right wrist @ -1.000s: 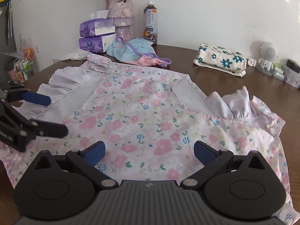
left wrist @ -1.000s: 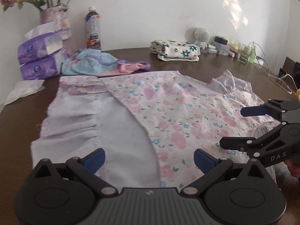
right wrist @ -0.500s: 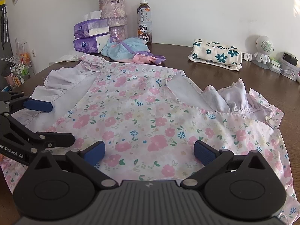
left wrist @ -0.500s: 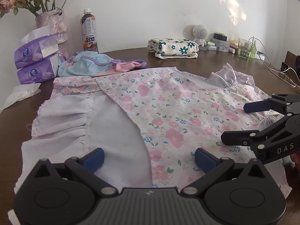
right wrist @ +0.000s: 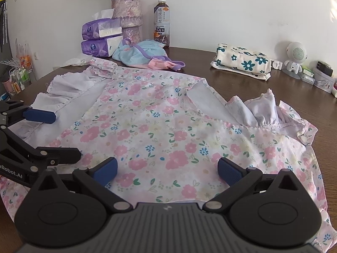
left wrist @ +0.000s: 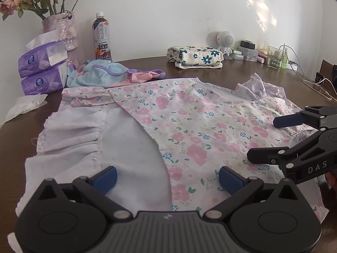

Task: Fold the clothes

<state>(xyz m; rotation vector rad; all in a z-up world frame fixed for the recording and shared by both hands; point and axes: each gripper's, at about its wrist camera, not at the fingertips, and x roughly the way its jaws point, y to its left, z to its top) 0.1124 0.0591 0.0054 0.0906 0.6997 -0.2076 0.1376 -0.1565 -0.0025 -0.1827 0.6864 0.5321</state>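
Note:
A pink floral dress (left wrist: 189, 130) lies spread flat on the brown table (left wrist: 147, 65). Its left part is turned over and shows the pale lilac inside with a gathered frill (left wrist: 71, 135). A ruffled sleeve (right wrist: 261, 109) is bunched up at the right. My left gripper (left wrist: 167, 178) hovers open over the dress's near hem, where lilac lining meets floral cloth, with nothing between its fingers. My right gripper (right wrist: 167, 171) is open above the floral part near the front edge. Each gripper shows in the other's view: the right one (left wrist: 271, 137) and the left one (right wrist: 56, 135), both open.
At the back lie a crumpled blue and pink garment (left wrist: 105, 76) and a folded white cloth with blue flowers (left wrist: 195, 57). Tissue packs (left wrist: 40, 71), a flower vase (left wrist: 63, 31) and a tea bottle (left wrist: 102, 38) stand back left. Small items and cables (left wrist: 311, 82) sit back right.
Both grippers have drawn back and risen slightly, so more of the dress shows. They stay open and the dress lies as before.

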